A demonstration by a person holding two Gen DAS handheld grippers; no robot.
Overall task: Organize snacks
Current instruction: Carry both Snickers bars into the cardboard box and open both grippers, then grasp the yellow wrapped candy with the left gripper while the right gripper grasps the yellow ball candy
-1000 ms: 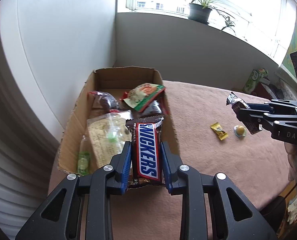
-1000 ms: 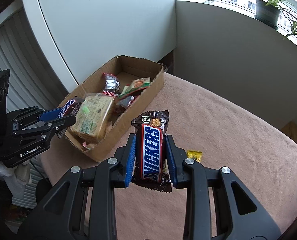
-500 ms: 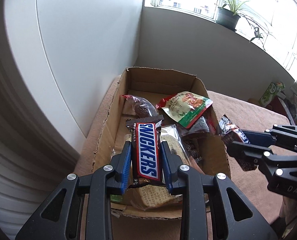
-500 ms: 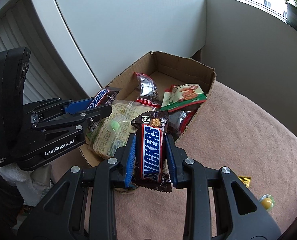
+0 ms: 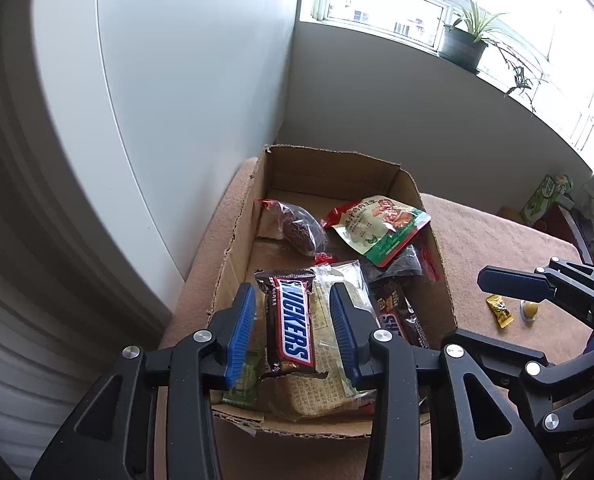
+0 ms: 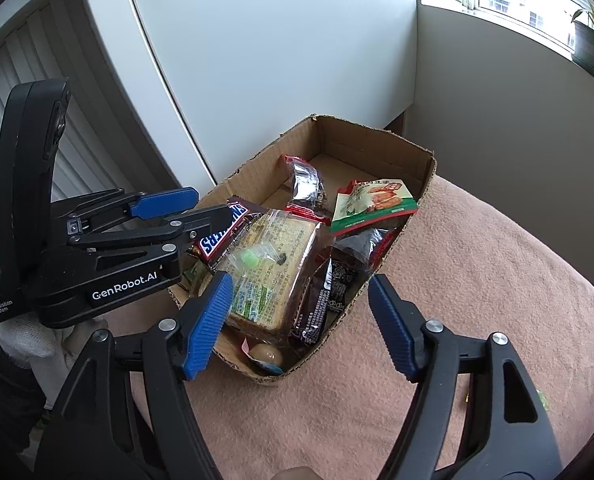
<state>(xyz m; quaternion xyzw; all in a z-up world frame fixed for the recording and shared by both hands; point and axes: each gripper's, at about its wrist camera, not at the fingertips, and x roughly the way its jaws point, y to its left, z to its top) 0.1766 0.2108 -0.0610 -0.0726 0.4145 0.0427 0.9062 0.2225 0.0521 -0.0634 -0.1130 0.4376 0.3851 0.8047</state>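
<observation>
The cardboard box (image 5: 329, 160) (image 6: 377, 132) holds several snacks. My left gripper (image 5: 293, 332) (image 6: 197, 208) hangs over its near end, jaws opening. A Snickers bar (image 5: 291, 320) (image 6: 221, 236) lies between its blue pads (image 5: 241, 332) with a gap on each side, resting on a cracker packet (image 5: 329, 360) (image 6: 273, 264). My right gripper (image 6: 301, 320) (image 5: 465, 308) stands wide over the box's right wall, jaws opening, nothing between them. A second Snickers bar (image 5: 397, 316) (image 6: 329, 296) lies back-side up inside by that wall.
A green and red pouch (image 5: 381, 224) and a dark red packet (image 5: 297, 228) lie further in. On the brown tablecloth (image 5: 497, 240) right of the box are a yellow sweet (image 5: 499, 312) and a round candy (image 5: 531, 308). A white wall stands close on the left.
Both grippers moved over the box and opened. The right gripper's Snickers bar dropped into the box; the left one's bar now sits loose between its pads.
</observation>
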